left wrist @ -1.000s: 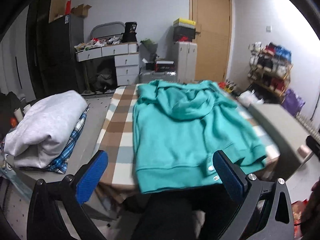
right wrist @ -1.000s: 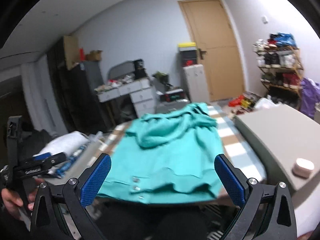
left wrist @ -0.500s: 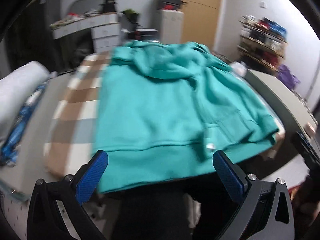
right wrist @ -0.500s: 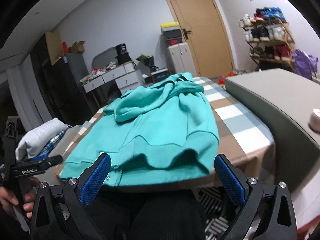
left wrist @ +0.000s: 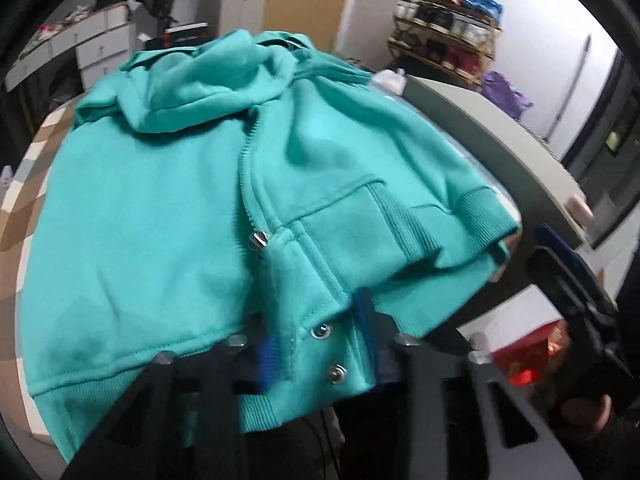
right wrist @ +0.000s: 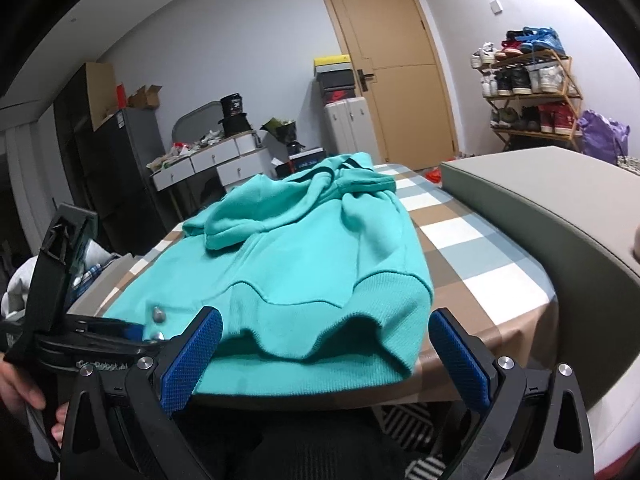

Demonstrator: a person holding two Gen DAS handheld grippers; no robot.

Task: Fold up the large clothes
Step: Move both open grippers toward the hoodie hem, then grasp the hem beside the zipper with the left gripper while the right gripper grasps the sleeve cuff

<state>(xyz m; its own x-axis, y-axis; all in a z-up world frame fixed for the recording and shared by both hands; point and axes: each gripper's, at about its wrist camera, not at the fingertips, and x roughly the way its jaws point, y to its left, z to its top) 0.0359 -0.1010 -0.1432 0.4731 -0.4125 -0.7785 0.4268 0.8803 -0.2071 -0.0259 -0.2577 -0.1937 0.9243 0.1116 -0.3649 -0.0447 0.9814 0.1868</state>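
The table [right wrist: 472, 240], under a brown, white and pale-blue checked cloth, fills the middle of the room; a grey padded block [right wrist: 560, 208] sits along its right side; a wooden door [right wrist: 392, 64] stands at the far wall, with a shoe rack [right wrist: 532, 92] to its right and white drawers [right wrist: 208, 160] to its left. A teal zip-up hoodie [right wrist: 300, 256] lies flat on the table, hood at the far end, ribbed hem hanging slightly over the near edge; its zipper pull [left wrist: 258, 240] rests just above the hem, and two metal snaps [left wrist: 322, 332] sit on the hem band below it. The left claw [left wrist: 320, 344] is at the near hem by those snaps; its jaws have just been closing, and the hem band lies between the blue pads, though blur hides whether they press it; a hand grips its handle at the near left. The right claw [right wrist: 324, 356] hovers just before the hem's right part, jaws spread wide, nothing between them.
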